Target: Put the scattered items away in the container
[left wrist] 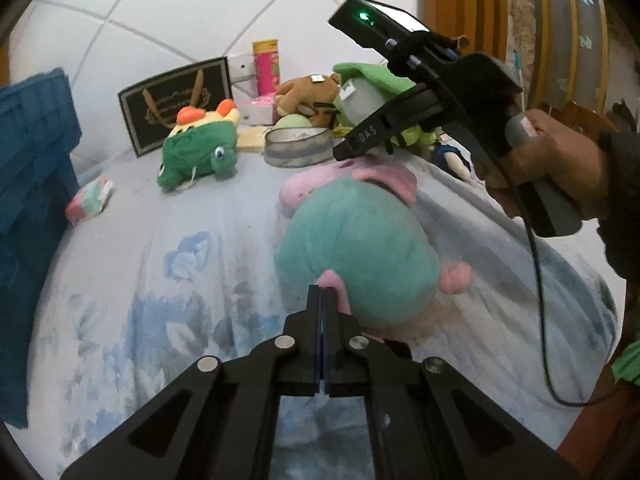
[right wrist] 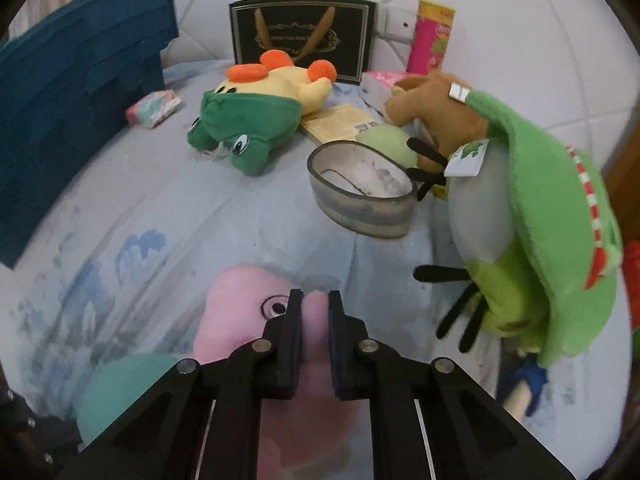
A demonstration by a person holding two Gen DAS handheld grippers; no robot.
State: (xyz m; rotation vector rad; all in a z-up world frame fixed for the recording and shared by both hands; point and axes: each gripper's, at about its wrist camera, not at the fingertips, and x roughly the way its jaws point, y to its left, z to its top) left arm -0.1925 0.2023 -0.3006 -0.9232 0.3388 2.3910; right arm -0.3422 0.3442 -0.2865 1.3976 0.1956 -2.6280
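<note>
Pinching the pink ear of the pig plush [right wrist: 240, 304], the right gripper [right wrist: 314, 304] is holding only a thin fold of soft fabric between its narrowed jaws. The pig is lying on the bedsheet [left wrist: 160, 240], right of the blue crate [left wrist: 36, 160] that is probably the container. In my judgement, the ear could be slipping out once the heavier teal body [left wrist: 356, 252] is hanging from it, dropping the toy short of the crate. The left gripper [left wrist: 321, 292] is pressed together with nothing clearly between its fingers, its tip touching or just beside the pig's pink limb; I cannot tell which. It is giving no real support. A swing toward the crate could also be knocking the frog plush [left wrist: 200, 148] or the grey tin [left wrist: 298, 146], both lying between pig and crate or just behind.

Readable writing is scarce: "DAS" is showing on the right gripper's finger. The black plaque [right wrist: 302, 36] behind the frog is carrying gold script too small to read, and the pink can [right wrist: 434, 40] is showing blurred print.
</note>
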